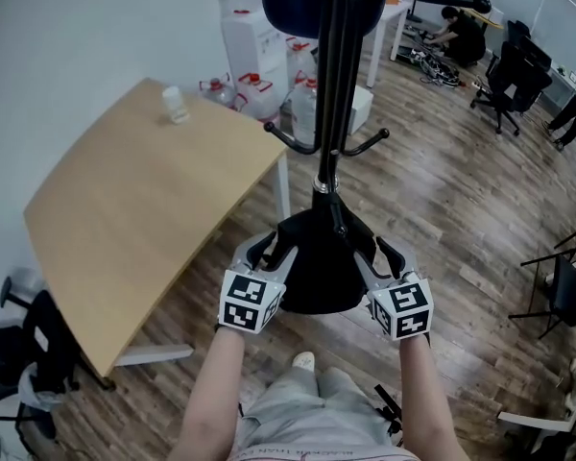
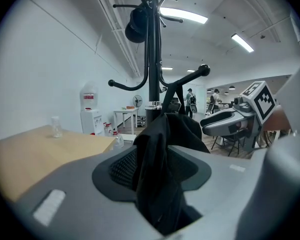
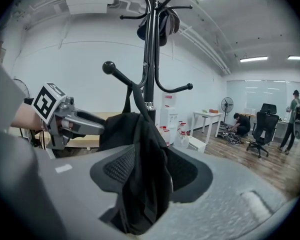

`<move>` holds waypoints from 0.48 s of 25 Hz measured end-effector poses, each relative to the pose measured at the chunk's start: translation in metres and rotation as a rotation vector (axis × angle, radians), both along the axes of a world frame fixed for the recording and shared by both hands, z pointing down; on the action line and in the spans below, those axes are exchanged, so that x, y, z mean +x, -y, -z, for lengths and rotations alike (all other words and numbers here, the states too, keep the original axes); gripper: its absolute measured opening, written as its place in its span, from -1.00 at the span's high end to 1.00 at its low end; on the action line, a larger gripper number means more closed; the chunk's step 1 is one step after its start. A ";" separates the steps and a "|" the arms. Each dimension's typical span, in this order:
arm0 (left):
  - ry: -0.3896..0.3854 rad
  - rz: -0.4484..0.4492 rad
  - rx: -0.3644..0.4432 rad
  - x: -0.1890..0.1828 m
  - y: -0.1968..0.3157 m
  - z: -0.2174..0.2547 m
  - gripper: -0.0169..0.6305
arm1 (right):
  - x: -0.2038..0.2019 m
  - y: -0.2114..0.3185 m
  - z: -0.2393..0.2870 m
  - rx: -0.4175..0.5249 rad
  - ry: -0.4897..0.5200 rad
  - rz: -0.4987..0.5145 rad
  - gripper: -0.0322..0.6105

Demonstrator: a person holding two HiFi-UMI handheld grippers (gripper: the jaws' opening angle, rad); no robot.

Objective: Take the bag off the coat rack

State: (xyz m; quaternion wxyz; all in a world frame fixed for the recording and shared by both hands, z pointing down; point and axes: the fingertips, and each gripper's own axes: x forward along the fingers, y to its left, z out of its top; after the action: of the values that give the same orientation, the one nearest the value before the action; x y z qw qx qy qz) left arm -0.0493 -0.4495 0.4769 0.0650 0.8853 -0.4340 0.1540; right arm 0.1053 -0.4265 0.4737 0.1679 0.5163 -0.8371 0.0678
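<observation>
A black bag (image 1: 317, 262) hangs low against the black coat rack (image 1: 334, 113); its strap (image 3: 135, 99) runs up to a knobbed lower hook (image 3: 121, 77). My left gripper (image 1: 267, 250) is at the bag's left edge and my right gripper (image 1: 379, 254) at its right edge. In the left gripper view, the bag's fabric (image 2: 157, 169) drapes loosely between wide-spread jaws. The right gripper view shows the bag's cloth (image 3: 142, 184) the same way. Both grippers look open around the cloth. A dark hat (image 1: 317, 3) sits on the rack's top.
A wooden table (image 1: 144, 200) with a small bottle (image 1: 176, 104) stands left of the rack. Water jugs (image 1: 254, 84) stand behind it. Office chairs (image 1: 509, 80) and a crouching person (image 1: 461, 32) are at the far right. Another chair (image 1: 19, 344) is at the lower left.
</observation>
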 end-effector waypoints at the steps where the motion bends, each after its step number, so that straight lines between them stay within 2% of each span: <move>1: 0.003 -0.006 -0.008 0.001 0.002 -0.003 0.31 | 0.001 0.001 -0.005 -0.009 -0.004 0.008 0.29; 7: 0.026 -0.066 -0.035 0.010 0.009 -0.016 0.26 | 0.001 0.010 -0.022 -0.026 -0.033 0.109 0.27; 12: 0.039 -0.098 -0.045 0.017 0.017 -0.023 0.22 | -0.002 0.019 -0.029 -0.088 -0.020 0.230 0.23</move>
State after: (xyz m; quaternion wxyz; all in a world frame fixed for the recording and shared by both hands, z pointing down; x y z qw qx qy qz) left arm -0.0323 -0.4665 0.4999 0.0689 0.9006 -0.3878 0.1838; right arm 0.1029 -0.4452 0.5031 0.2053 0.4096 -0.8853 0.0794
